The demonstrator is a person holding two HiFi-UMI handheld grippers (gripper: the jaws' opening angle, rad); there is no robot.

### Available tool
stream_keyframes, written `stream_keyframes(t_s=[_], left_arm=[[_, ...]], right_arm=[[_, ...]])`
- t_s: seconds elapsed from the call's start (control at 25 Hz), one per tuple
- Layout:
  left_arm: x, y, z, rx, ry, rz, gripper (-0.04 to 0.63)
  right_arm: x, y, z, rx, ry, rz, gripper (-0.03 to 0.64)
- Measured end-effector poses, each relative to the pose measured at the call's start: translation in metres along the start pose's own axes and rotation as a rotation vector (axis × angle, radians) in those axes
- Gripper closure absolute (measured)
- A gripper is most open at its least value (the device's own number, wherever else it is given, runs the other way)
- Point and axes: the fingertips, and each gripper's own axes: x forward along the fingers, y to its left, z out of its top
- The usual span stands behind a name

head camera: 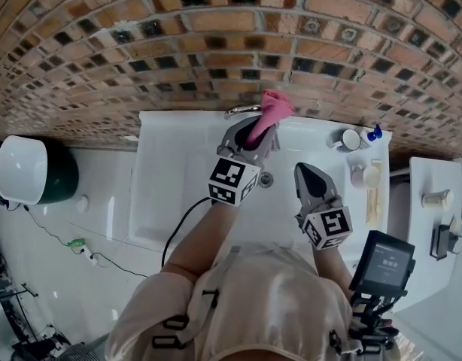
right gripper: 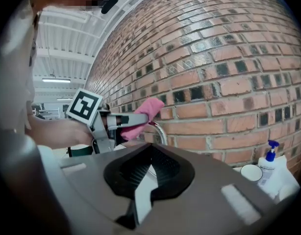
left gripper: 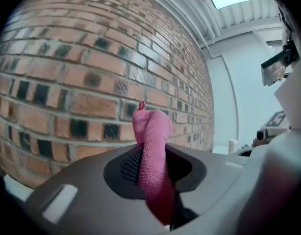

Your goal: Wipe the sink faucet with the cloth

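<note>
Brick wall (head camera: pixel 216 43) fills the upper half of the head view. The white sink (head camera: pixel 171 171) sits below it at centre.

Left gripper (head camera: pixel 250 138): jaws clamped on the pink cloth (head camera: pixel 270 111). The left gripper view shows the cloth (left gripper: pixel 153 146) pinched between the pads, with a bunched end standing past the tips. Right gripper (head camera: pixel 310 175), lower right of centre: jaws a little apart with nothing between them. Its own view shows bare white through the gap (right gripper: pixel 149 168).

Faucet (head camera: pixel 242 110): chrome arch at upper centre, at the foot of the wall. The free end of the cloth (right gripper: pixel 143 116) lies at or just above the spout (right gripper: pixel 162 131). Contact cannot be confirmed.

Handling, judged:
- Cloth looks light, soft, limp and napped. It should drape and fold around the curve and will not slip in the pads.
- Present hold is low on the cloth, which leaves a padded wad as the wiping face. This seems right.
- Faucet is rigid, fixed and smooth, so it should tolerate firm pressure.
- Risk: jaw tips scraping the chrome if the wad collapses.
</note>
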Motion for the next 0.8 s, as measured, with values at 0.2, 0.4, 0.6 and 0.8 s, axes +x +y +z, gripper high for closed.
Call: stream_keyframes(t_s=[0.2,0.4,0.6,0.8], left_arm=[[-0.049,0.076,0.008,-0.064,-0.041,0.202,0.505],[-0.071,0.121,-0.048,-0.165,0.058,0.306,0.506],[-0.061,0.12,-0.076,-0.204,0.099,0.287,0.505],[-0.053,0.118,-0.061,-0.203,0.055,0.273,0.506]], right_arm=[[0.008,0.025,0.002,-0.022,0.002,0.044,0.626],[0.014,0.039,-0.003,-0.034,0.014,0.065,0.625],[0.018,0.038,-0.007,-0.039,0.031,0.057,0.625],[0.018,0.034,-0.008,-0.045,0.039,0.04,0.624]])
